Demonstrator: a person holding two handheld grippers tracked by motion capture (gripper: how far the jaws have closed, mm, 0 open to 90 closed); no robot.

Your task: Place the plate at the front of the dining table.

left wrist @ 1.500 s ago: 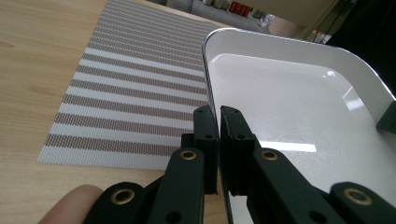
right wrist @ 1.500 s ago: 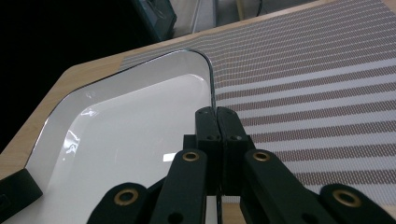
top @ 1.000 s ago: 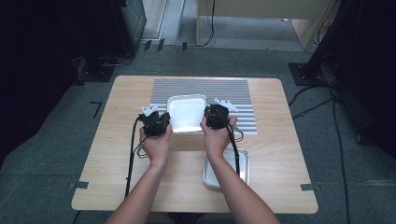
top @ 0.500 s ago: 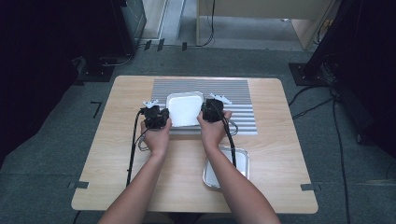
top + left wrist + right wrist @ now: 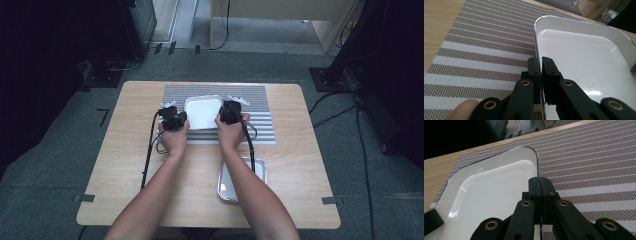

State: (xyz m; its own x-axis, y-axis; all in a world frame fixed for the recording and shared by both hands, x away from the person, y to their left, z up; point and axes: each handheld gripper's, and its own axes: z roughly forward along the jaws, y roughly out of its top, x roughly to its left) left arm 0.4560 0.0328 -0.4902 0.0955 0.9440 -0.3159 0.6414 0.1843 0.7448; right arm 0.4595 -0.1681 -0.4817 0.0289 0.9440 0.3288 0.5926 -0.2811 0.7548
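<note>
The left tool pinches the left rim of the white tray, its jaws pressed together on the thin edge. The tray sits over the striped mat at the far middle of the tabletop. The right tool pinches the tray's right rim likewise. A metal tray lies nearer, to the right.
</note>
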